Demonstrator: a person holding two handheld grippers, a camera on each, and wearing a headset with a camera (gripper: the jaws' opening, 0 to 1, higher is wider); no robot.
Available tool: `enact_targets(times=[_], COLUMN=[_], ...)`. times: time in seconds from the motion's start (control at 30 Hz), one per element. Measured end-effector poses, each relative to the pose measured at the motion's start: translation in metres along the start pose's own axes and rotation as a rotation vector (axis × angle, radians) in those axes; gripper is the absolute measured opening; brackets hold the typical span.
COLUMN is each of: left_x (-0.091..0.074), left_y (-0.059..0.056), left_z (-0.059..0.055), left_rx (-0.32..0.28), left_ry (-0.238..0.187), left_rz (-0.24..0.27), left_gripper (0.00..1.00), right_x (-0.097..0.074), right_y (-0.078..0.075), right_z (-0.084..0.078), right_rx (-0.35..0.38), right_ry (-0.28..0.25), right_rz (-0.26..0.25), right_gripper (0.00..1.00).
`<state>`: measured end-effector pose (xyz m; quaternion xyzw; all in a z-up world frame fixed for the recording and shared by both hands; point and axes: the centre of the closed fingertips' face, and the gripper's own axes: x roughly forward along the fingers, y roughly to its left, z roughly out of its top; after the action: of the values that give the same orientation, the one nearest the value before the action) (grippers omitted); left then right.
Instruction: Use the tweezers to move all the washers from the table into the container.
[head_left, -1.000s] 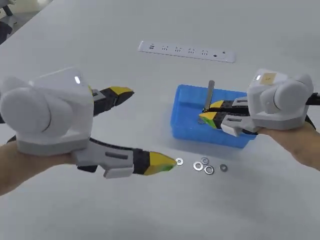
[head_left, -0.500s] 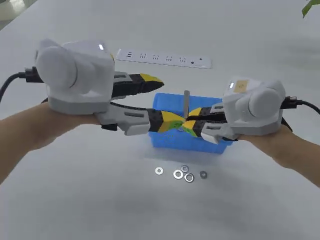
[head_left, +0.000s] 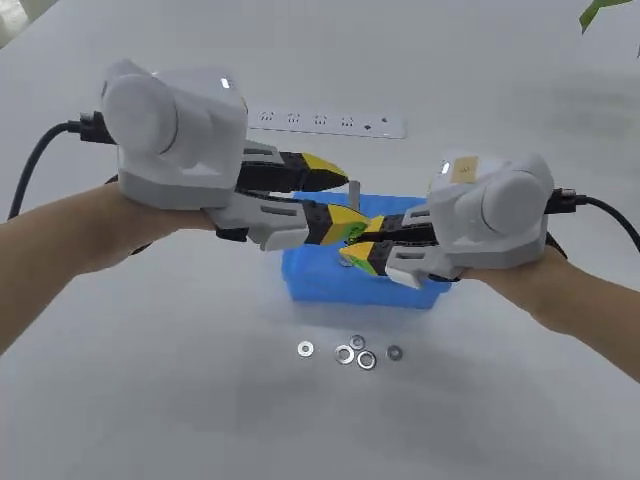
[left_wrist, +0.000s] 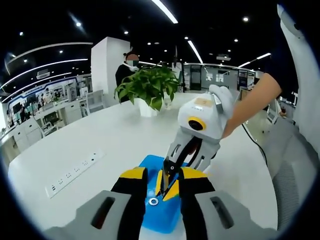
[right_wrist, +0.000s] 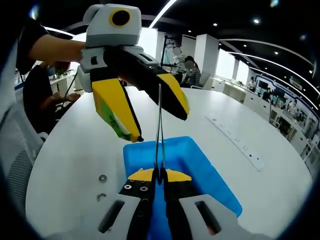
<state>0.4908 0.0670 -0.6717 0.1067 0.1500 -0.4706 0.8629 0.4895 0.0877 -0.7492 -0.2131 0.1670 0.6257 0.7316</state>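
- Gripping the thin grey metal tweezers (right_wrist: 160, 130), the right gripper (head_left: 358, 248) has its fingers pressed narrow on them.
- The left gripper (head_left: 356, 197) faces it, its yellow-tipped fingers wide apart, with the far end of the tweezers between them.
- Both grippers hang above the blue rectangular plastic container (head_left: 300, 282), which sits on the white counter (head_left: 200, 400).
- Five small silver metal washers (head_left: 345, 354) lie near together on the counter, just in front of the container.
- In the left gripper view one more washer (left_wrist: 153, 201) shows against the blue; lying or held, I cannot tell.
- A white power strip (head_left: 320, 120) lies behind the container.
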Motion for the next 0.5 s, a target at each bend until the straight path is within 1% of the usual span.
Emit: enact_targets(times=[0.1,0.13,0.2,0.23,0.3,0.37,0.47,0.5], left_x=[0.001,0.001,0.001,0.001,0.0,-0.001,-0.002,-0.003], left_y=[-0.001,-0.002,-0.001,-0.003,-0.001,0.001,-0.001,-0.004], left_z=[0.0,0.001,0.002,0.004,0.008,0.011,0.012,0.012], left_rx=[0.003,0.02,0.03,0.026,0.039,0.049,0.046,0.047], left_ry=[0.001,0.003,-0.004,-0.012,-0.034,-0.041,-0.04,-0.038], left_rz=[-0.012,-0.018,-0.017,-0.026,-0.018,-0.014,-0.024,-0.039], left_gripper=[0.25,0.24,0.21,0.19,0.16,0.14,0.13,0.12], right_x=[0.0,0.0,0.0,0.0,0.0,-0.001,-0.001,-0.001], right_y=[0.0,-0.001,-0.001,-0.001,-0.001,-0.001,-0.001,-0.001], right_z=[0.0,0.001,0.001,0.002,0.002,0.003,0.003,0.003], right_rx=[-0.001,-0.002,0.0,-0.002,-0.003,-0.005,-0.001,-0.001], right_ry=[0.0,0.0,-0.004,-0.004,-0.004,-0.005,-0.006,-0.006], right_rz=[0.002,0.001,0.002,0.001,0.003,0.002,0.001,0.002], right_gripper=[0.07,0.07,0.07,0.07,0.07,0.07,0.07,0.07])
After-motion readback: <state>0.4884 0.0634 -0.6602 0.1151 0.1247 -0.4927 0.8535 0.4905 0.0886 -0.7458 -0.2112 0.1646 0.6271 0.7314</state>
